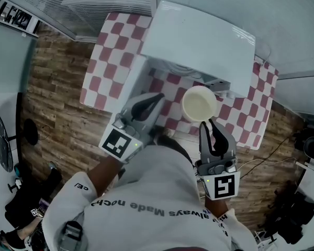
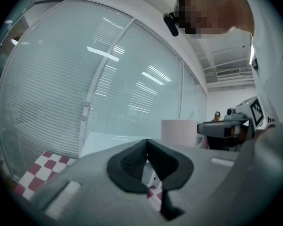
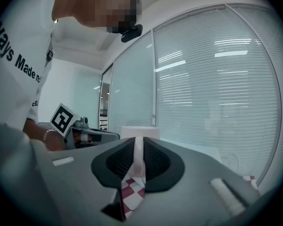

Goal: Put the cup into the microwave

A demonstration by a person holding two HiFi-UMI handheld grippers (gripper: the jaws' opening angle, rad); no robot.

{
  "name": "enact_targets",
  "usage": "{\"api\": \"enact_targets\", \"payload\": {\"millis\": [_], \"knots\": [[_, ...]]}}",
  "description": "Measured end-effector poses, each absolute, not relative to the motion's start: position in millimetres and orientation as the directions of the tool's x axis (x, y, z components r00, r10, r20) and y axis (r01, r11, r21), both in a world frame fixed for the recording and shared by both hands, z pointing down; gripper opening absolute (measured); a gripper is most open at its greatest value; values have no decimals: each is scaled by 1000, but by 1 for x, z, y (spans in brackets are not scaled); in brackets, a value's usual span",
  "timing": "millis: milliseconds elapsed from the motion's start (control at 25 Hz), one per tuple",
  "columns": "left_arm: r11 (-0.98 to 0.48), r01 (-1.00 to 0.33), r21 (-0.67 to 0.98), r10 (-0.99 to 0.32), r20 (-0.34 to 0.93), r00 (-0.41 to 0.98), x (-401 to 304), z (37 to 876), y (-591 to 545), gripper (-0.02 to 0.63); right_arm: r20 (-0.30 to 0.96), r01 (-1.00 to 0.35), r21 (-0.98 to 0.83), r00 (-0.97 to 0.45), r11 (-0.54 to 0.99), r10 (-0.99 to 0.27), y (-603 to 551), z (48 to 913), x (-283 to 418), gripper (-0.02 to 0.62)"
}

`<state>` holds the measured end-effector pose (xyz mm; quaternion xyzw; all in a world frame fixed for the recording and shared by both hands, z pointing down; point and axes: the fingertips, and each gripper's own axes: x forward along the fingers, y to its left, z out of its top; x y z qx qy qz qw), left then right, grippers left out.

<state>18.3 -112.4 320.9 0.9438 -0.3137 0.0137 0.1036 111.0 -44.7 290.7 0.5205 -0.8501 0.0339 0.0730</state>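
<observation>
A cream cup (image 1: pixel 199 103) hangs over the checked table in front of the white microwave (image 1: pixel 199 41). My right gripper (image 1: pixel 208 123) is shut on the cup's near rim. In the right gripper view, the cup's wall (image 3: pixel 138 132) shows as a thin pale strip pinched between the pads of my right gripper (image 3: pixel 138 149). The microwave's door (image 1: pixel 132 85) stands swung out to the left, with the dark cavity behind the cup. My left gripper (image 1: pixel 158 97) is shut on nothing just left of the cup, by the door. In the left gripper view, the left gripper (image 2: pixel 147 147) sees the cup (image 2: pixel 179 132) to its right.
A red and white checked cloth (image 1: pixel 107 51) covers the table, which stands on a wood-plank floor (image 1: pixel 57 114). Window blinds (image 2: pixel 61 79) run behind the table. A cable (image 1: pixel 267 150) and dark gear lie on the floor at the right.
</observation>
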Motion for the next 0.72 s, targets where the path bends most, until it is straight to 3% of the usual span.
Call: {"api": "enact_targets", "payload": {"millis": [720], "knots": [[-762, -615, 204, -597, 145, 789, 25, 397, -130, 3, 220, -905, -28, -420, 425, -880, -62, 369, 114, 48]]}}
